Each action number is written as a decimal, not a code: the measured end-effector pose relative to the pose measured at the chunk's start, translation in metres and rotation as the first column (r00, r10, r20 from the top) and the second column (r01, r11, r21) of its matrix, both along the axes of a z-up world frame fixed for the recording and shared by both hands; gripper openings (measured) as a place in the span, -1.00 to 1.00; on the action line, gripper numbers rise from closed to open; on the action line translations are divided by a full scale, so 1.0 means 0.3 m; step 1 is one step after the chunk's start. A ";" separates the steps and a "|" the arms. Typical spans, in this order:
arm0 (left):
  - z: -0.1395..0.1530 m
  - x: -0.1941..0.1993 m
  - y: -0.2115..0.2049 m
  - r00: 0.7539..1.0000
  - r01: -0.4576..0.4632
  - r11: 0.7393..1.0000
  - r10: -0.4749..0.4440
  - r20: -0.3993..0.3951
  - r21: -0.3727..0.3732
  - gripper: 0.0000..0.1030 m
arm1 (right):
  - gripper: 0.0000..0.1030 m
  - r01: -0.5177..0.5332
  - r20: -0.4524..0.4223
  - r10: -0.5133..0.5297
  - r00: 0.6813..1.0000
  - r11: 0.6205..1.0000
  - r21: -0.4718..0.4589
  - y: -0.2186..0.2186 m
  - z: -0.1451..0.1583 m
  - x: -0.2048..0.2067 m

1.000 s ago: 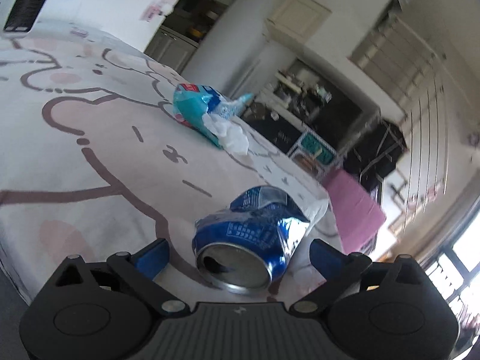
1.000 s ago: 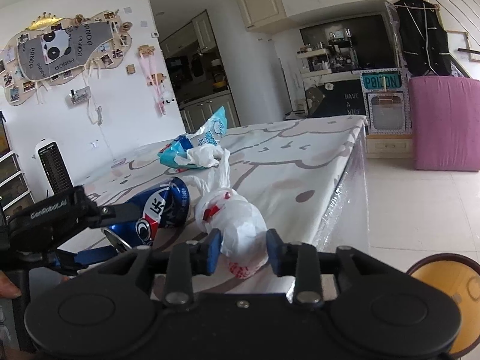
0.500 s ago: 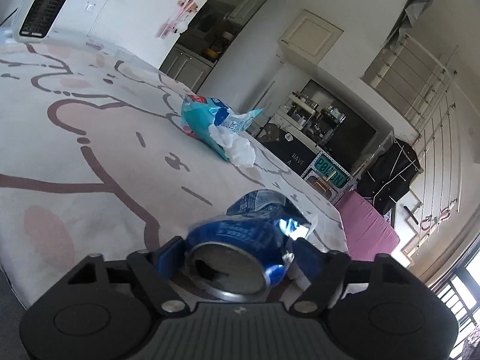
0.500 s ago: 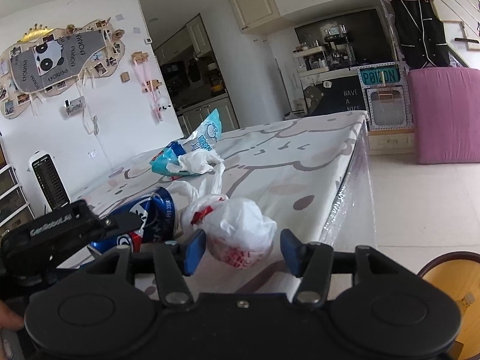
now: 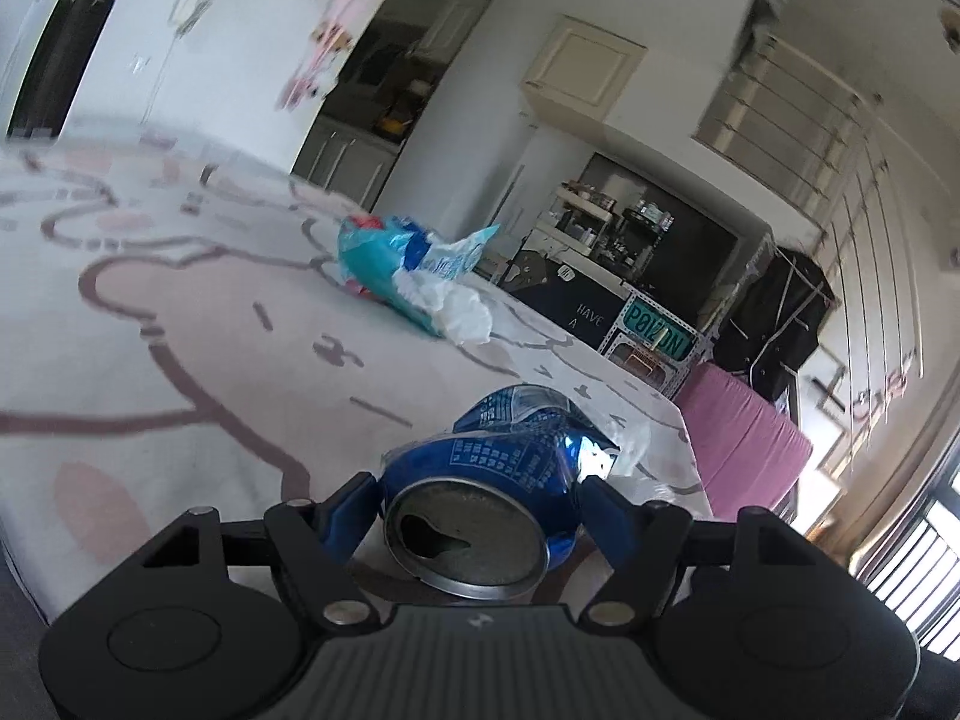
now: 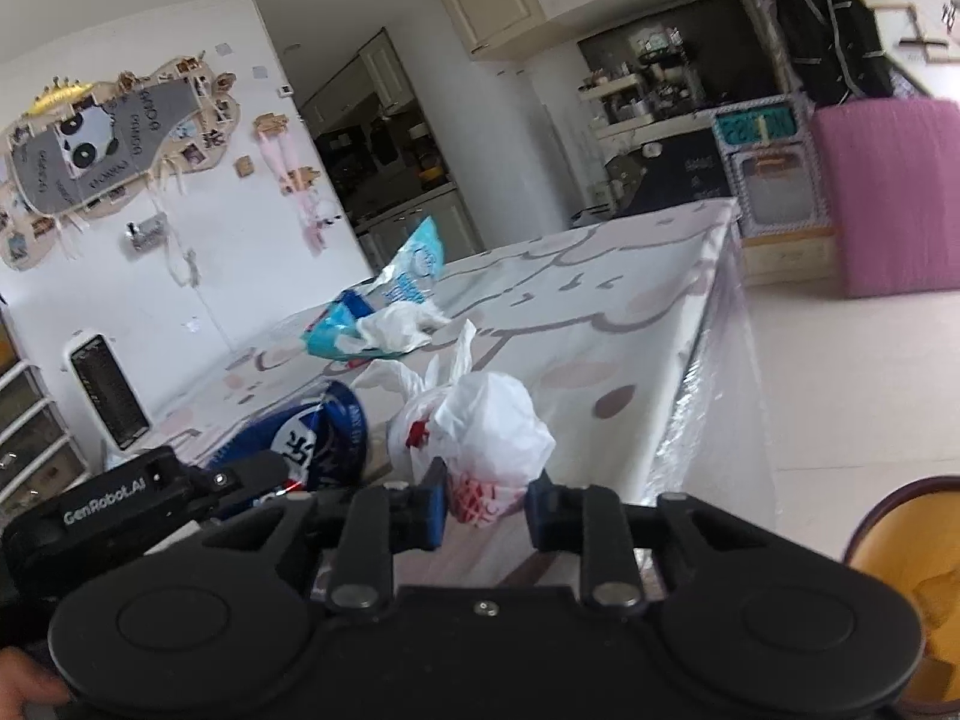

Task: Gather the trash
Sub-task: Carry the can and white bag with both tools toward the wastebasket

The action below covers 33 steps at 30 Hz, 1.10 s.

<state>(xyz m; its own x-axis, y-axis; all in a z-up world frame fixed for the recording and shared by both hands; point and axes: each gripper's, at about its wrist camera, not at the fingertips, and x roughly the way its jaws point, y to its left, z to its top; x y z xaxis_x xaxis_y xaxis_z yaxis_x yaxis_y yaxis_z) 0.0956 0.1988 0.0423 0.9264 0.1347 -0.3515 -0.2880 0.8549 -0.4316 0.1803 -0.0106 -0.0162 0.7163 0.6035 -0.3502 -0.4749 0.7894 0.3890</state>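
Blue crushed can (image 5: 504, 480) lies near on the surface (image 5: 180, 360), pinched in the left gripper (image 5: 480, 501). In the right view, the right gripper (image 6: 485, 507) has just closed onto the white bag (image 6: 480, 420). Next: lift both toward the yellow bin (image 6: 912, 576), near right.

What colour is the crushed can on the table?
Blue with white print, silver at its top: the crushed can shows best in the left wrist view.

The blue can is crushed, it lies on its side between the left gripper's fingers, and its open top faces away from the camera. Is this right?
Not quite. In the left wrist view the blue can is crushed and lies on its side between the left gripper's fingers, but its open top faces toward the camera, not away.
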 end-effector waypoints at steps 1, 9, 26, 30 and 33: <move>0.010 -0.002 -0.006 1.000 0.006 1.000 -0.006 0.005 0.023 0.43 | -0.53 0.010 0.006 -0.010 1.000 1.000 -0.002 -0.006 0.007 -0.005; 0.074 -0.032 -0.033 1.000 0.023 0.987 -0.022 -0.004 0.161 0.41 | -0.56 0.048 0.072 -0.045 0.996 0.998 -0.050 -0.043 0.087 -0.053; 0.131 -0.057 -0.075 0.997 0.077 0.971 -0.074 -0.018 0.227 0.38 | -0.56 0.052 0.119 -0.043 0.992 0.996 -0.071 -0.089 0.143 -0.120; 0.134 -0.046 -0.082 0.995 0.099 0.967 -0.091 -0.048 0.235 0.38 | -0.56 0.056 0.109 -0.046 0.993 0.994 -0.090 -0.090 0.146 -0.119; 0.152 -0.034 -0.081 0.991 0.128 0.963 -0.117 -0.063 0.237 0.38 | -0.56 0.064 0.108 -0.053 0.993 0.993 -0.102 -0.087 0.162 -0.120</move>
